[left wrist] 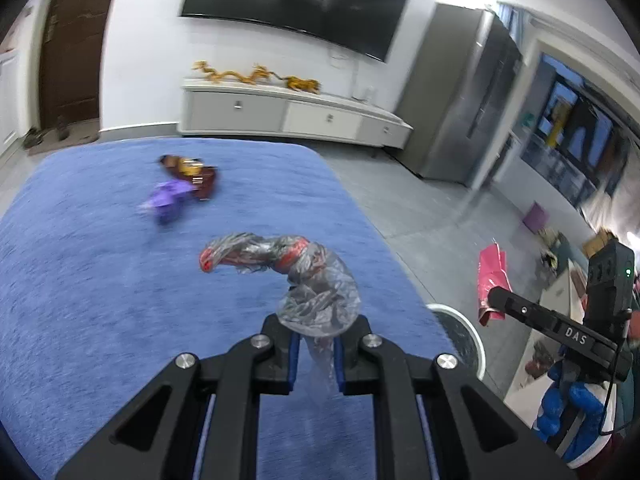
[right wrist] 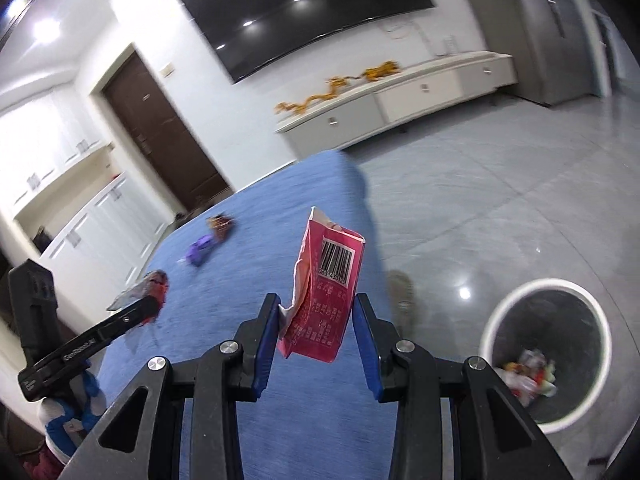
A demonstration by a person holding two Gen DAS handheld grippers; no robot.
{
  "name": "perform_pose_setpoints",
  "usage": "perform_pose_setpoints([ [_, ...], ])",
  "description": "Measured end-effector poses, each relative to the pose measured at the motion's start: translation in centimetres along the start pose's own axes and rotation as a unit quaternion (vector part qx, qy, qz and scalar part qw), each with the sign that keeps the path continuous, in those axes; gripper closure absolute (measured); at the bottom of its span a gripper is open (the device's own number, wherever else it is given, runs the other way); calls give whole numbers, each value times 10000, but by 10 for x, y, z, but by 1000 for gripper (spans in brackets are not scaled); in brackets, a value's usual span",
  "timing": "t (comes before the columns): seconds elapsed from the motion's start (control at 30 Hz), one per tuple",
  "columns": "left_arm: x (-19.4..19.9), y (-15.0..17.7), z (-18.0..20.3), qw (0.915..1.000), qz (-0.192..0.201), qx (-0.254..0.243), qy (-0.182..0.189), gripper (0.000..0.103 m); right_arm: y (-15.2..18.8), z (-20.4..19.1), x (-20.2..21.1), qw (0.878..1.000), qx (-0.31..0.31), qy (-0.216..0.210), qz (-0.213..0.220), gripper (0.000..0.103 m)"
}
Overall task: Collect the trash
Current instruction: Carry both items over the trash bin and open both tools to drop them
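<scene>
the left gripper [left wrist: 316, 346] is seen with its jaws drawn nearly together, pinched on a crumpled clear plastic wrapper [left wrist: 316, 292] with red and grey print. the wrapper is clamped at its lower end between the blue pads; the rest is bunched just ahead of the fingertips and curls away to the left of the jaws, above the blue cloth [left wrist: 100, 280].

the right gripper [right wrist: 316, 334] is held with its jaws partly apart, and a pink carton [right wrist: 326, 292] with a barcode stands upright between them. the carton's torn left edge is pressed against the left pad; at the right pad a thin gap seems to show, so a firm two-sided grip cannot be confirmed, though the carton is carried clear of the cloth.

farther ahead of both jaws, and to their left, a purple wrapper [left wrist: 168, 198] and a brown and yellow wrapper [left wrist: 192, 172] are left lying on the cloth, touching one another.

to the right of the right jaws and below them, a white-rimmed bin [right wrist: 548, 364] is set on the grey floor, with scraps already inside it.
</scene>
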State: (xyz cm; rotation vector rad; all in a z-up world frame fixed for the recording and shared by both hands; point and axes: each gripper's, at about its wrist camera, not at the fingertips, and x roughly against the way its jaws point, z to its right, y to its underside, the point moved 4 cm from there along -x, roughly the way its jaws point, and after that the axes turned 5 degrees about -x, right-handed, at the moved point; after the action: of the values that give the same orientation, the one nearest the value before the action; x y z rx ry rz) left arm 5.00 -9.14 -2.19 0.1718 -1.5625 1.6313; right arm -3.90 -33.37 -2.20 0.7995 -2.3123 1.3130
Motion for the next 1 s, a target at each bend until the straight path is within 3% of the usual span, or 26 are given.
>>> perform_pose_setpoints([
  [0.37, -59, -13, 122, 9918, -384, -1061, 602, 90, 3, 103, 47, 9930, -666, 925, 320, 68],
  [1.0, -166, -10, 277, 9647, -1029, -1958, 1429, 90, 13, 210, 47, 9792, -1470, 1383, 225, 68],
])
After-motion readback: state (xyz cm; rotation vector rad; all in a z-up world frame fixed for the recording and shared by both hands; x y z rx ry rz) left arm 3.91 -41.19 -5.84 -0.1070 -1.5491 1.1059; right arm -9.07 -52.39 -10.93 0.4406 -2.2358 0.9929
